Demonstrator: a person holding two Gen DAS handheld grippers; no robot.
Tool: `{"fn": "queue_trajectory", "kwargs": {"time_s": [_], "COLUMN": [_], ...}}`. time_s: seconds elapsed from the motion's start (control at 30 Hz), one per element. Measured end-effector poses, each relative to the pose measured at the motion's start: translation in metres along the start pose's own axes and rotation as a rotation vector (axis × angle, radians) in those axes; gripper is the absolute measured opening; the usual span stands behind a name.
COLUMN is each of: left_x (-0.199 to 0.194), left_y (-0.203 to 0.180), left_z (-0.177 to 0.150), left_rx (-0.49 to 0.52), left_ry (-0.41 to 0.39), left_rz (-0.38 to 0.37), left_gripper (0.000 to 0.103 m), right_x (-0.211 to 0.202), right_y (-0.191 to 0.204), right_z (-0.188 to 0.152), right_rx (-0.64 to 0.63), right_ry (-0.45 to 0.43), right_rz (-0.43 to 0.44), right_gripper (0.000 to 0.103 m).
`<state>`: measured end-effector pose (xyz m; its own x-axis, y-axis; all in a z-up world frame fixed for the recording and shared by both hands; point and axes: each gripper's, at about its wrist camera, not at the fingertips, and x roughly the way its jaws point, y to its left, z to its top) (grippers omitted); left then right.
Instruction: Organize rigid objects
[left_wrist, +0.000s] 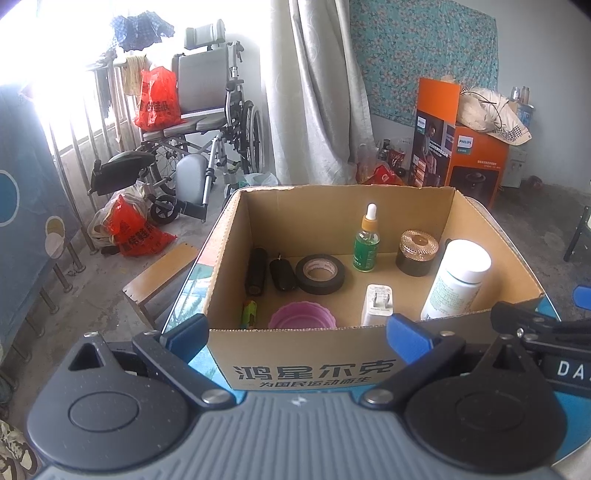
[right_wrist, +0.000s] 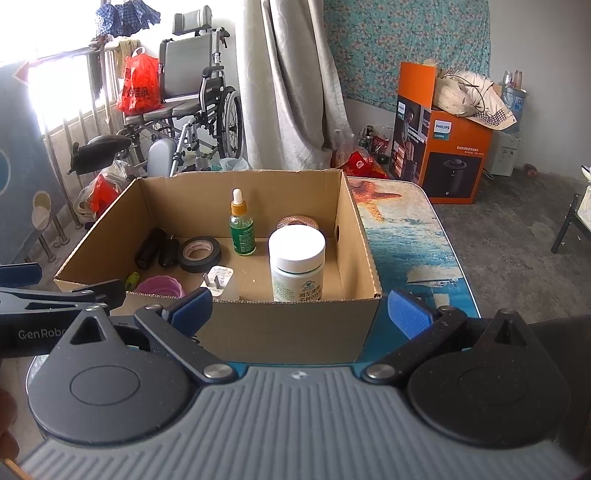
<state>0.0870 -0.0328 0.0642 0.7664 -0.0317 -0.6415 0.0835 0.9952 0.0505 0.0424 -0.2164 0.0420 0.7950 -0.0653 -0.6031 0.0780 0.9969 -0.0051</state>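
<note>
An open corrugated cardboard box (left_wrist: 306, 354) with bold Chinese print on its front sits on a table with a glossy sea-scene top (right_wrist: 413, 236). Inside stand a white-capped plastic jar (right_wrist: 297, 264) and a green glass dropper bottle (right_wrist: 242, 230); a matte black tape roll (left_wrist: 320, 274) lies flat. The left gripper (left_wrist: 297, 334) and right gripper (right_wrist: 301, 310) hover spread wide, empty, near the front wall. Beyond, an orange carton (right_wrist: 454, 155) reads PHILIPS
</note>
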Motion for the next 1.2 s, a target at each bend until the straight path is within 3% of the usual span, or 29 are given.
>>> {"fn": "queue_trajectory", "kwargs": {"time_s": [0.43,1.2], "left_x": [0.008,0.007], "left_y": [0.0,-0.003], "left_z": [0.001,0.004], "left_rx": [0.0,0.003], "left_ry": [0.038,0.035], "left_rz": [-0.012,-0.01], "left_gripper": [0.103,0.103], "right_x": [0.011,0.011], "right_y": [-0.003,-0.007], "right_z": [-0.002,0.001], "right_rx": [0.01,0.013], "right_ry": [0.029,0.029], "right_rz": [0.001,-0.004], "right_gripper": [0.102,0.102]}}
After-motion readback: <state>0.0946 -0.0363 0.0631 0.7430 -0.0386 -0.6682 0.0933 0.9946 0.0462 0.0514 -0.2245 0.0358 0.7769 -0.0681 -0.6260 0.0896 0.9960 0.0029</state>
